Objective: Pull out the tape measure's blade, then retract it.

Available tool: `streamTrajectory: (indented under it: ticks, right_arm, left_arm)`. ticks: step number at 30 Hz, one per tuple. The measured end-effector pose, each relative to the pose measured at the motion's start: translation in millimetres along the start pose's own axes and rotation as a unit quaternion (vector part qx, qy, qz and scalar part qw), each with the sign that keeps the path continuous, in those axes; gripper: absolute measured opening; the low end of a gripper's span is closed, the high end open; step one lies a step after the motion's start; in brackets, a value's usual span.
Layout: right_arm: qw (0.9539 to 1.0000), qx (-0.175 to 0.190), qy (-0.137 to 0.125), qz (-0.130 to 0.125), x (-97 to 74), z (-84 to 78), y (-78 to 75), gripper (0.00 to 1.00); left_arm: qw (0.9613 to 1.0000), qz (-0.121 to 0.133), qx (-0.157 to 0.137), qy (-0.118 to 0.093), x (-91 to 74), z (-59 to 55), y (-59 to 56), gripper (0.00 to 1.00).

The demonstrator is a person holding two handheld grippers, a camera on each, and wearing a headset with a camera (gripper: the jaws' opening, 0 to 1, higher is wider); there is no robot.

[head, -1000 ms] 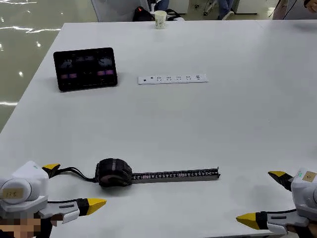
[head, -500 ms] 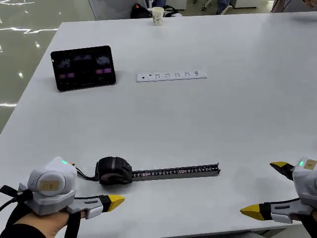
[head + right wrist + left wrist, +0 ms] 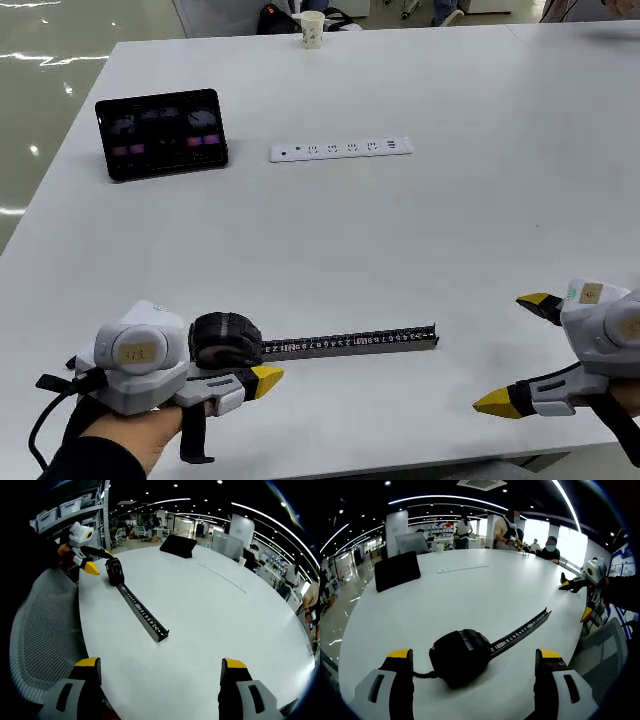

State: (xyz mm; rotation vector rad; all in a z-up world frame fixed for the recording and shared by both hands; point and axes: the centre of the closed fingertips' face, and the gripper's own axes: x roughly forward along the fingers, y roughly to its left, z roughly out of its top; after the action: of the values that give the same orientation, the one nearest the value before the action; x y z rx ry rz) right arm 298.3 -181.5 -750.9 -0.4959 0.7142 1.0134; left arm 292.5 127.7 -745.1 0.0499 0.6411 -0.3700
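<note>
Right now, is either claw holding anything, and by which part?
Nothing is held. The left claw stands open around the black round tape measure case without touching; the right claw is open, clear of its dark blade.

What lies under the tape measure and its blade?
The white table: the black case and the pulled-out blade lie directly on it. The surface beneath them is covered, so anything there cannot be seen.
</note>
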Motion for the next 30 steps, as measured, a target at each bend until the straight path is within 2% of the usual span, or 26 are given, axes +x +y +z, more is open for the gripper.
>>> streamTrajectory:
  ticks: [3, 5, 8, 12, 15, 16, 17, 18, 20, 22, 27, 30]
  right_arm:
    - [0.9999, -0.014, 0.002, 0.004, 2.4, 8.0, -1.5, 0.99]
    - [0.9996, -0.025, 0.006, 0.01, 5.0, 13.8, -1.0, 0.99]
    - [0.9986, -0.048, 0.012, 0.018, 10.1, 17.4, -3.6, 0.99]
    - [0.9965, -0.072, 0.019, 0.038, 17.9, 19.5, -6.7, 0.99]
    - [0.9953, -0.079, 0.03, 0.047, 24.6, 20.3, -4.8, 0.99]
    - [0.9947, -0.083, 0.035, 0.051, 27.5, 19.9, -7.0, 0.99]
    - [0.9941, -0.087, 0.039, 0.053, 29.1, 20.0, -8.1, 0.99]
    - [0.9936, -0.09, 0.042, 0.054, 30.9, 20.7, -9.4, 0.99]
    - [0.9924, -0.098, 0.048, 0.058, 34.1, 22.7, -11.5, 0.99]
    - [0.9908, -0.107, 0.054, 0.062, 37.0, 25.1, -12.8, 0.99]
    - [0.9854, -0.129, 0.067, 0.088, 44.2, 27.7, -14.4, 0.99]
    - [0.9818, -0.143, 0.077, 0.099, 49.8, 28.2, -13.8, 0.99]
  left_arm:
    - [0.9998, 0.011, -0.014, -0.009, 0.2, 1.3, 1.5, 0.99]
    - [0.9984, 0.027, -0.025, -0.043, -0.5, 9.3, 4.1, 0.98]
    - [0.9977, 0.041, -0.033, -0.043, -0.4, 7.1, 4.4, 0.99]
    - [0.9959, 0.053, -0.048, -0.055, 2.9, 7.9, 7.2, 0.99]
    - [0.9946, 0.056, -0.048, -0.073, 4.5, 9.4, 4.4, 0.99]
    - [0.9934, 0.064, -0.037, -0.088, 4.4, 11.8, 5.5, 0.99]
    - [0.9931, 0.068, -0.036, -0.088, 4.9, 10.7, 6.3, 0.99]
    - [0.993, 0.07, -0.043, -0.085, 5.6, 10.5, 7.2, 0.99]
    - [0.9898, 0.073, -0.06, -0.107, 6.4, 18.9, 10.4, 0.99]
    - [0.9893, 0.08, -0.059, -0.107, 8.0, 20.0, 14.3, 0.99]
    - [0.9899, 0.084, -0.071, -0.089, 13.8, 10.8, 17.2, 0.99]
    - [0.9896, 0.088, -0.071, -0.09, 14.4, 12.0, 18.4, 0.99]
